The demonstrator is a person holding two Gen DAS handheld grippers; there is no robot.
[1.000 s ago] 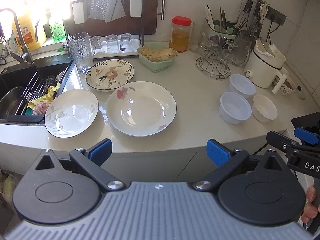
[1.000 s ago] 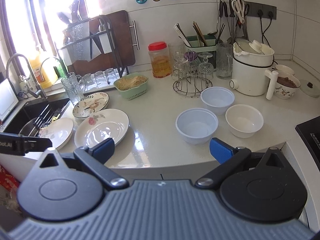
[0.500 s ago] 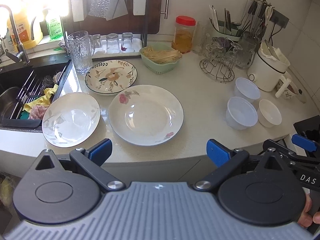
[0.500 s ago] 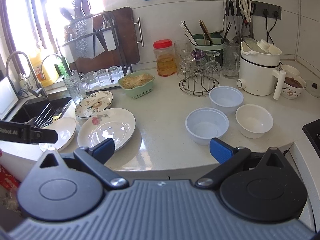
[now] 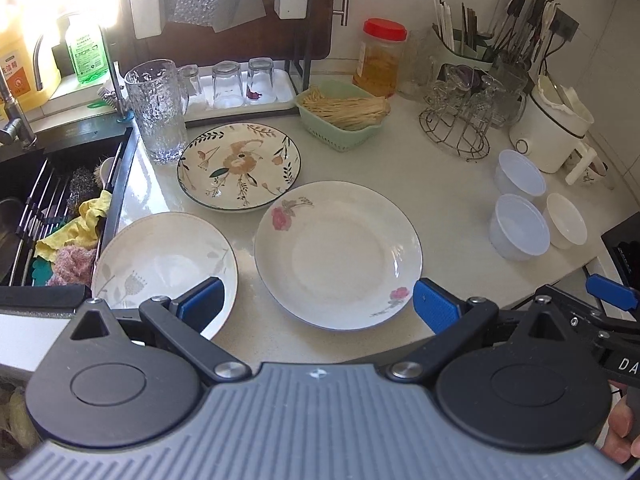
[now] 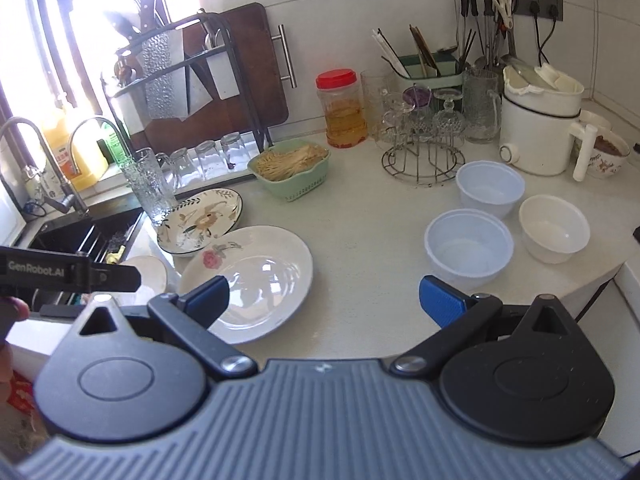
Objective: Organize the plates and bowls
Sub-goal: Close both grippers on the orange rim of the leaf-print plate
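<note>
Plates, led by the rose plate (image 5: 338, 254), are lying directly ahead of the empty, wide-open left gripper (image 5: 316, 304), while the right gripper (image 6: 323, 298), equally agape, is facing bowls (image 6: 469, 245) right of that plate.

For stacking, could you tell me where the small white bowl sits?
In both views the white bowl sits far right, beside two plastic bowls.

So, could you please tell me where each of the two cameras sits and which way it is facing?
Left wrist: on the left gripper, above the counter's near edge, facing three plates, nearest the rose plate; open jaws, right gripper at the right edge.
Right wrist: on the right gripper, further right, facing the three bowls; open jaws, left gripper at the left edge.
Shared: rose plate, bowls, green basket.
</note>
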